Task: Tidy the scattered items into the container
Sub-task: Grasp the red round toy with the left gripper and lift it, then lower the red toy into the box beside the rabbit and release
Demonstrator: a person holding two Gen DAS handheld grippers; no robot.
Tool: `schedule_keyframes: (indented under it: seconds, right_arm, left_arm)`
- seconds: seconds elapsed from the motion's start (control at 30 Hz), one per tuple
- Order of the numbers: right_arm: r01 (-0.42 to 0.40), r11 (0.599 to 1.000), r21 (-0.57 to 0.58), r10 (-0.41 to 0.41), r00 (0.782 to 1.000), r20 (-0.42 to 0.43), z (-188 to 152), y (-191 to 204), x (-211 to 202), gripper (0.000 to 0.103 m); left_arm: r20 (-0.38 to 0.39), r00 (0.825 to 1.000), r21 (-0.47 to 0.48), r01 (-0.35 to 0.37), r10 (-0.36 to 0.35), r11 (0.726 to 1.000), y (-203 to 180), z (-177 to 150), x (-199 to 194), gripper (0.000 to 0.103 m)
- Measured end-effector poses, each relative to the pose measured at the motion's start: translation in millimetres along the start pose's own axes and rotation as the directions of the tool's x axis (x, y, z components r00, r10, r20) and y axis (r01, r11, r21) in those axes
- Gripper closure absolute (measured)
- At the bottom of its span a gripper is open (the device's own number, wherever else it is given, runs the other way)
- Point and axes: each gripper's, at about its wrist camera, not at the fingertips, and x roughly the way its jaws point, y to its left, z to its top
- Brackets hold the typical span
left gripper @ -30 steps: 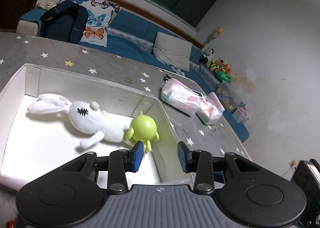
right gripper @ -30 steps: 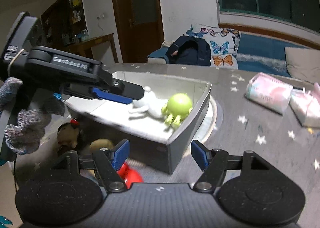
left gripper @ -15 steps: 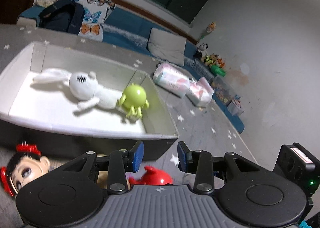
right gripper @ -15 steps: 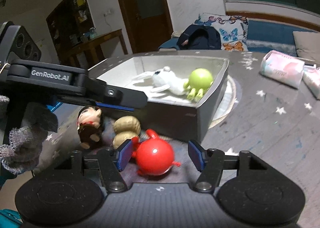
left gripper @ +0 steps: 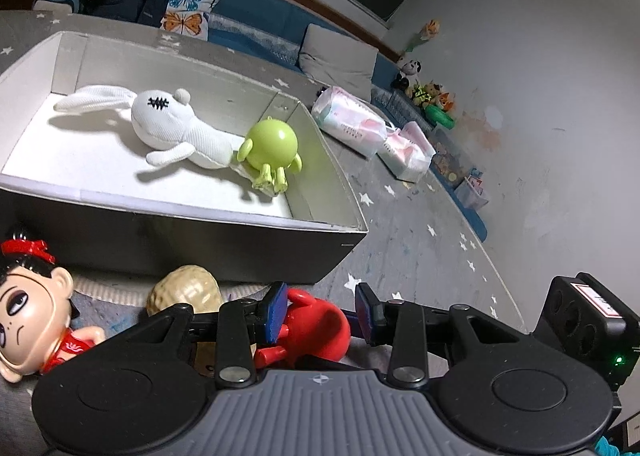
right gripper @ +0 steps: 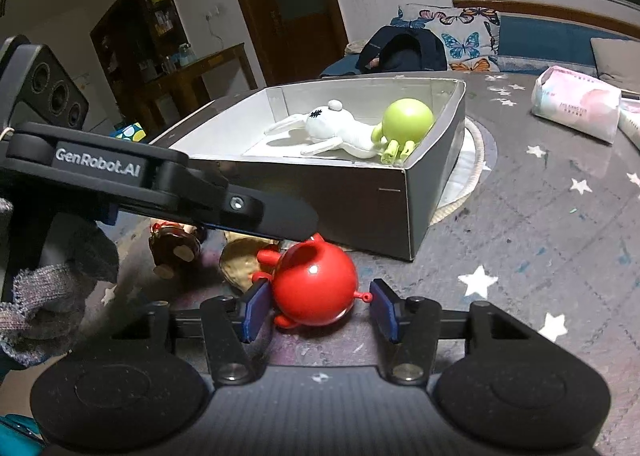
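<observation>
Right gripper [right gripper: 320,310] fingers [right gripper: 256,308] half-hiding red toy [right gripper: 316,288]

Star-patterned grey table [right gripper: 560,240] carries box [right gripper: 360,207], toys, tissue packs [left gripper: 352,125].

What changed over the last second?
Both grippers came down from over the box to the toys in front of it. The right gripper has been closing around the red toy, though a gap shows on one side. The left gripper stays open. Rabbit and green toy unmoved.
</observation>
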Motion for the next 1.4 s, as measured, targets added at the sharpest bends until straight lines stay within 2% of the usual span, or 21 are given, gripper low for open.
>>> schedule_keyframes:
  seconds: [0.17, 0.33, 0.47, 0.67, 0.87, 1.0, 1.13, 1.23, 1.4]
  right_arm:
    - [-0.011, 1.0, 0.006, 0.011, 1.0, 0.003, -0.9, 0.1, 0.8, 0.05]
    - [-0.009, 1.0, 0.007, 0.009, 1.0, 0.006, -1.1, 1.5, -0.6, 0.05]
    - [-0.003, 1.0, -0.011, 0.003, 1.0, 0.013, 0.6, 4.9, -6.5, 0.05]
    - [0.012, 0.997, -0.079, -0.007, 0.998, 0.058, 19.3, 15.6, -24.0, 0.051]
    - [0.013, 0.983, -0.185, 0.006, 0.995, 0.103, 55.2, 27.0, -27.7, 0.051]
    - [0.002, 0.965, -0.263, 0.029, 0.993, 0.117, 84.3, 34.9, -12.2, 0.051]
    - [-0.031, 0.951, -0.308, 0.06, 0.994, 0.086, 115.7, 41.5, 18.8, 0.051]
    - [-0.066, 0.948, -0.313, 0.083, 0.996, 0.042, 134.0, 42.5, 45.2, 0.051]
    - [-0.126, 0.952, -0.28, 0.117, 0.992, -0.047, 152.1, 38.3, 87.6, 0.051]
  left_arm:
    - [-0.022, 1.0, -0.013, 0.007, -0.007, 1.0, 2.6, -0.9, 6.2, 0.064]
    - [-0.021, 1.0, -0.024, 0.006, -0.007, 1.0, 4.3, -1.8, 6.0, 0.07]
    - [-0.01, 1.0, -0.032, 0.023, -0.024, 0.999, 4.4, -0.8, 0.7, 0.071]
    - [0.059, 0.997, -0.003, 0.043, -0.043, 0.999, -7.6, 8.5, -18.9, 0.071]
    - [0.173, 0.984, 0.001, 0.042, -0.041, 0.999, -6.4, 32.3, -44.6, 0.071]
    - [0.233, 0.972, -0.015, 0.016, -0.012, 1.0, 7.2, 51.6, -55.7, 0.07]
    - [0.267, 0.963, -0.07, -0.018, 0.036, 0.997, 32.0, 71.6, -58.0, 0.07]
    - [0.269, 0.96, -0.116, -0.042, 0.072, 0.992, 53.6, 84.1, -55.6, 0.07]
    - [0.233, 0.965, -0.185, -0.075, 0.118, 0.98, 89.5, 97.3, -46.4, 0.07]
